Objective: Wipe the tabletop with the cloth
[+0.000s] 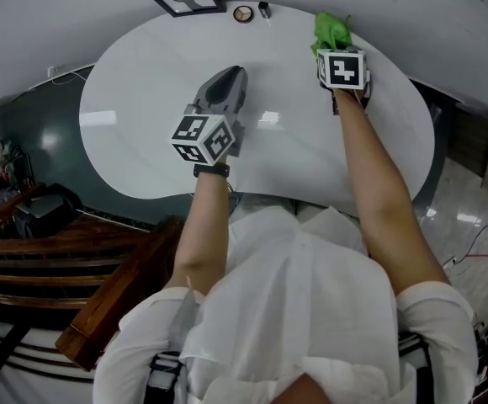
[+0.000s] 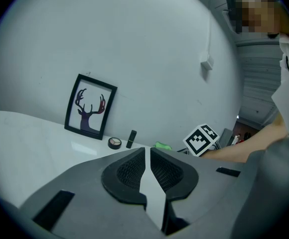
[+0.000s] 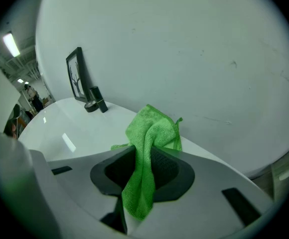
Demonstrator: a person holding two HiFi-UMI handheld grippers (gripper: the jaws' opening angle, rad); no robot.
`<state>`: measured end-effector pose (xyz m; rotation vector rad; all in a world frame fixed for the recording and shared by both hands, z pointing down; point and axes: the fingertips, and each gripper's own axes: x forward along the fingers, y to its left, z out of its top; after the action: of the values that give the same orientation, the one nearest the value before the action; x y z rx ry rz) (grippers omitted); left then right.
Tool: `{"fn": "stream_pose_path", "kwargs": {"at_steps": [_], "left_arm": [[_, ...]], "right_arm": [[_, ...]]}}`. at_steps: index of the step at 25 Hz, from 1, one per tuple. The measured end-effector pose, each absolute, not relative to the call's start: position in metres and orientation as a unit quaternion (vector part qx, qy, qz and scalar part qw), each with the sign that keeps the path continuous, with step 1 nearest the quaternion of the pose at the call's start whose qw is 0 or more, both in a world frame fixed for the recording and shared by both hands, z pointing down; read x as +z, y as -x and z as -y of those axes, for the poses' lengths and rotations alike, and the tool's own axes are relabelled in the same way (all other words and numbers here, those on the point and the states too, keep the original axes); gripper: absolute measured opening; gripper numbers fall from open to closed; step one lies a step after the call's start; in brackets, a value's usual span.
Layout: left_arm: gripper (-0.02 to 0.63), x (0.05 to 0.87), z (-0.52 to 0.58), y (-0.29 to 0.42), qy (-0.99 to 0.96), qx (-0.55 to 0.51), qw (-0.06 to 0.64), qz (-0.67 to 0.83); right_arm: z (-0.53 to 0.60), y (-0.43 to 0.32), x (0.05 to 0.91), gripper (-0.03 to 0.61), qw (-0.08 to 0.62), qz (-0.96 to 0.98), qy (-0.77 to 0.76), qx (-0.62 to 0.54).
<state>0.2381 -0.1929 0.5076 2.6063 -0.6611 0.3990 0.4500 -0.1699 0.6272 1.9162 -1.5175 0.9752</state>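
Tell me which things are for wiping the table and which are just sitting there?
For the job: green cloth, pinched in the right tool; white tabletop.
Just sitting: framed deer picture; small round tin; small black tube; left tool, shut and empty.

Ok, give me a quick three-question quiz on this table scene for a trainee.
1. True or false: the left gripper holds the cloth.
2. Which of these stands at the far edge of the table? A: deer picture. B: mug. C: laptop.
3. Fill in the blank: the cloth's colour is ____.

Key:
1. False. The left gripper is shut and empty, and the right gripper is shut on the cloth.
2. A.
3. Green.
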Motion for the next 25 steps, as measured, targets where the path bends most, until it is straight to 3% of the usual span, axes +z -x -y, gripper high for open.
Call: {"fn": "stream_pose_path", "kwargs": {"at_steps": [11,18,25], "left_arm": [[0.034,0.498,0.212,-0.215,-0.940,0.134,0.210,0.232],[0.034,0.481,0.219,-0.209,-0.943,0.117,0.208,0.231],[0.034,0.453,0.223,-0.218,-0.950,0.097,0.192,0.229]], "right_arm": [[0.204,-0.348,0.625,0.083,0.257,0.645,-0.615,0.375],[0.206,-0.266,0.584,0.083,0.116,0.730,-0.517,0.432],[0.197,-0.299,0.520,0.083,0.052,0.741,-0.566,0.357]]}}
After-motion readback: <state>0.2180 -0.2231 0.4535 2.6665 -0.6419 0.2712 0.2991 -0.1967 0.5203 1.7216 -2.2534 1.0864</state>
